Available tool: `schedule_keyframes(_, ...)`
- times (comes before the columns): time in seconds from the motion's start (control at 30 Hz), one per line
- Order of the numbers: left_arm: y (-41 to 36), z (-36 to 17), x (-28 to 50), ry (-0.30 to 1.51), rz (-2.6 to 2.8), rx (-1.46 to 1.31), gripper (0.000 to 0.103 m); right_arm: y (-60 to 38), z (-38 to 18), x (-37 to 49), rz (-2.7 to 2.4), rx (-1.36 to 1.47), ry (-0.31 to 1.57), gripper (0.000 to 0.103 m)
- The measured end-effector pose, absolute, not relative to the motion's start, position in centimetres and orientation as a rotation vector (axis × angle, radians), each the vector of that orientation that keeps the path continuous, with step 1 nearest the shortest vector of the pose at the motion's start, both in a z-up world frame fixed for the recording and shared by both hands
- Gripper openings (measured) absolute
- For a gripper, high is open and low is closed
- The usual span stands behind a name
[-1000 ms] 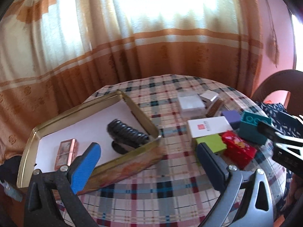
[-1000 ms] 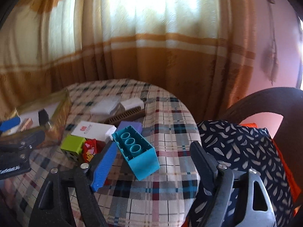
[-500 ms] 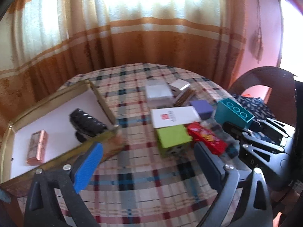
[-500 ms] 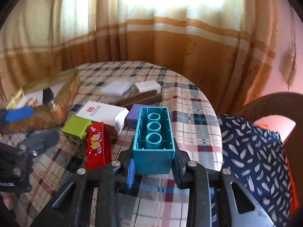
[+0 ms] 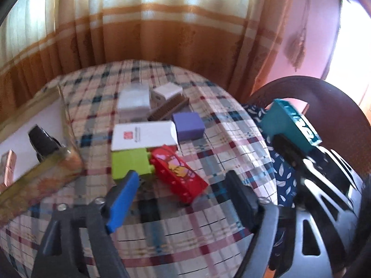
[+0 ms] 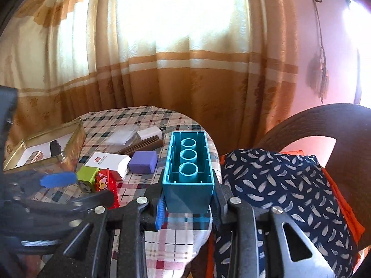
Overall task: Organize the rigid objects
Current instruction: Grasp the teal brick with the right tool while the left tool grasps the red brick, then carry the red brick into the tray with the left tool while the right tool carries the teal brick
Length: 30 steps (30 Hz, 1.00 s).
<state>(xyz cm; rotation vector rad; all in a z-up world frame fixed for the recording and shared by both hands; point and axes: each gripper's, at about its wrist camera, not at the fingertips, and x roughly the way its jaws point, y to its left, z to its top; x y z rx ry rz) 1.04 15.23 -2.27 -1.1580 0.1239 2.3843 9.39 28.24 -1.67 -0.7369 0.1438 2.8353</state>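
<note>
Round tabletop (image 5: 231,125) under a plaid cloth, striped orange-and-cream curtain (image 6: 185,81) behind, a brown chair (image 6: 343,125) with a feather-print cushion (image 6: 278,185) off the right edge.

Right tongs (image 6: 187,205): closed on the teal brick (image 6: 188,173), hollow underside facing up toward the camera, held clear of the cloth near the table's right edge. From the left wrist view the same brick (image 5: 289,122) shows lifted, out over the chair side.

Left tongs (image 5: 183,197): spread wide, nothing between them, hovering low over the near part of the cloth, with the red box (image 5: 178,176) and green block (image 5: 129,162) just ahead.

Progress, as I read it: the gold tin tray (image 6: 69,136) at the left looks like the collecting place. It holds a black object (image 6: 55,148) and a small copper-pink box (image 6: 34,156) (only two items that I can make out).

On the cloth, not yet sorted:
- white carton with red mark (image 5: 143,135)
- purple block (image 5: 188,125)
- red box and green block, touching each other
- brown comb-like piece (image 5: 168,110)
- two pale boxes behind it (image 5: 134,100), (image 5: 167,91)

Judgement: early stage. One item is in hand and presumably bound for the tray; seven or so remain loose. The tray sits well apart from the teal brick, across the cluster, so I expect a carry over the other pieces.
</note>
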Motion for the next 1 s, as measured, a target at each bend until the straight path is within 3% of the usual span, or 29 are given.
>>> schedule_keyframes(0.4,17.4,-4.7,-0.7,0.151,2.433,-1.258,0.060,29.0,-1.7,9.9,2.830,-0.730,0.180,0.034)
schedule_keyframes(0.47,17.3,-4.6,-0.7,0.130,2.414,-1.248,0.049,28.9,-1.7,9.9,2.830,-0.733,0.177,0.034)
schedule_keyframes(0.5,17.2,-4.6,-0.9,0.122,2.399,-1.243,0.031,28.8,-1.7,9.9,2.831,-0.736,0.180,0.034)
schedule_keyframes(0.53,17.2,-4.6,-0.9,0.127,2.391,-1.240,0.022,28.8,-1.8,9.9,2.832,-0.736,0.185,0.034)
schedule_keyframes(0.8,15.6,-4.3,-0.7,0.032,2.276,-1.209,0.022,28.1,-1.1,10.3,2.835,-0.715,0.183,0.034)
schedule_keyframes(1.0,13.1,-1.7,0.6,-0.056,2.195,-1.015,0.022,27.3,-0.4,10.6,2.834,-0.679,0.170,0.034)
